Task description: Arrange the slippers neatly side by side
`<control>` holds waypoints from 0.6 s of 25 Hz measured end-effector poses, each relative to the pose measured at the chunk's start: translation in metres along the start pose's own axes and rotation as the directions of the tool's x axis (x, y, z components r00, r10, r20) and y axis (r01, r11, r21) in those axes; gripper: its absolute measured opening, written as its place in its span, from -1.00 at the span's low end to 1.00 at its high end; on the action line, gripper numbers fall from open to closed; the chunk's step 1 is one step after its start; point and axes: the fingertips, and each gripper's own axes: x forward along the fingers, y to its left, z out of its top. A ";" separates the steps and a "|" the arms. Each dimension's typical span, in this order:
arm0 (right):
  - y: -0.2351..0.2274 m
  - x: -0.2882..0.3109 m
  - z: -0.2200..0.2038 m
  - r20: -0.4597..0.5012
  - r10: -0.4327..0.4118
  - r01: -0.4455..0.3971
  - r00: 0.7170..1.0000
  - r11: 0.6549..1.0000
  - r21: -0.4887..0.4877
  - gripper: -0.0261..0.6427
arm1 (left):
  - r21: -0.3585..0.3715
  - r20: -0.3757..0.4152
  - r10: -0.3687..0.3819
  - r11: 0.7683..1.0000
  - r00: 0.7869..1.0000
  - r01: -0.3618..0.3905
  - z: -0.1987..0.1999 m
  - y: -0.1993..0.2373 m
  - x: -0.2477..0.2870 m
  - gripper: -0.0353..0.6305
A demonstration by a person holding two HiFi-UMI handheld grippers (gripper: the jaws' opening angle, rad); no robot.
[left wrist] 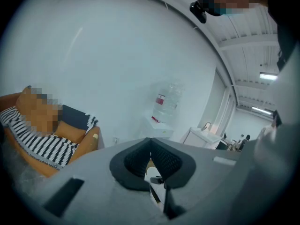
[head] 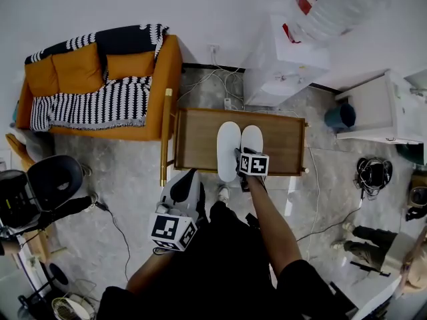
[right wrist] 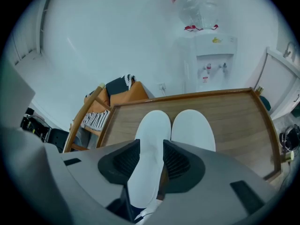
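Two white slippers lie side by side, toes away from me, on the wooden table (head: pixel 197 142). The left slipper (head: pixel 227 149) is a little longer toward me than the right slipper (head: pixel 252 139). My right gripper (head: pixel 243 157) hovers at their near ends. In the right gripper view its jaws stand apart around the heel of the left slipper (right wrist: pixel 153 135), with a thin gap showing at the right pad; the other slipper (right wrist: pixel 193 129) lies just beside it. My left gripper (head: pixel 184 188) hangs off the table's near left, its jaws (left wrist: pixel 150 146) together and empty.
An orange sofa (head: pixel 100 79) with a striped blanket stands to the far left. A water dispenser (head: pixel 283 62) is behind the table, a white cabinet (head: pixel 383 109) and teal bin (head: pixel 340 116) at right. A black chair (head: pixel 50 179) and floor cables (head: pixel 313 199) flank me.
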 end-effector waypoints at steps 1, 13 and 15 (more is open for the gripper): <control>-0.001 -0.008 0.002 0.016 0.005 -0.006 1.000 1.000 0.016 -0.50 | 0.002 0.003 -0.005 1.000 1.000 0.005 0.001 -0.003 -0.001 -0.85; 0.000 -0.137 0.046 0.278 0.007 -0.004 0.961 1.000 -0.013 -0.67 | 0.060 0.030 -0.073 0.996 0.997 0.071 0.012 -0.042 -0.001 -0.85; 0.002 -0.159 0.053 0.324 0.004 0.002 0.946 1.000 -0.020 -0.70 | 0.074 0.034 -0.085 0.994 0.996 0.082 0.014 -0.049 -0.001 -0.85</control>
